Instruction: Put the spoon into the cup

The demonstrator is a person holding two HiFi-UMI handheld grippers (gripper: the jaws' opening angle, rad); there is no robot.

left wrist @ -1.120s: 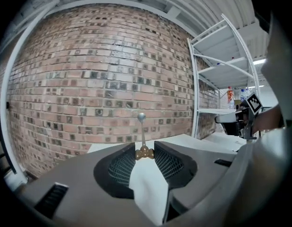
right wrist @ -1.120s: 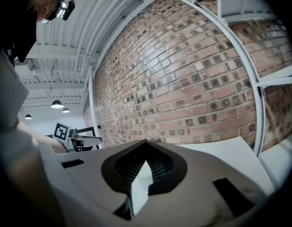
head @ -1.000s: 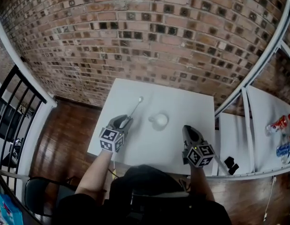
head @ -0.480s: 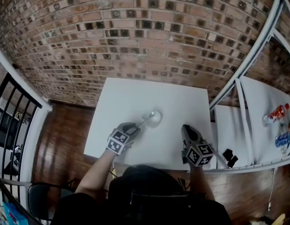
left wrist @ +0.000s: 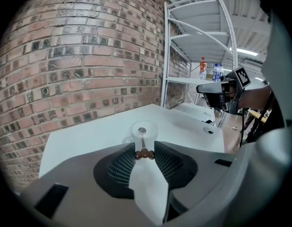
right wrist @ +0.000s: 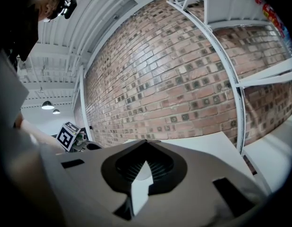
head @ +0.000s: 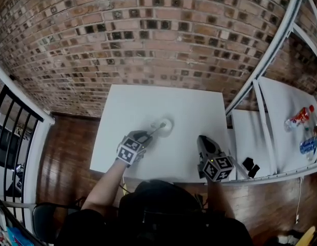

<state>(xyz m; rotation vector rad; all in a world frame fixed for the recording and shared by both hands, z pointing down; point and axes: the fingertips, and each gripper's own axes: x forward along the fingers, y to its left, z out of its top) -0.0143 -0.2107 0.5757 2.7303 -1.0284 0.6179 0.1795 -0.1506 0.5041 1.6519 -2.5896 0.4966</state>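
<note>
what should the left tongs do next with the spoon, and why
Probably ease the left tongs open. They grip the slim metal spoon by its brown beaded end, and its bowl already seems to sit inside the small white cup on the white table, so letting go should leave it in the cup. Lowering a touch first might keep the cup from tipping.

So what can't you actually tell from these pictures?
- Whether the spoon touches the bottom of the cup: too small in the head view, and pale and far off in the left gripper view.
- Labels on the shelf bottles: too small in every view.
- What the dark object to the right of the right hand-held gripper is: too small in the head view.
</note>
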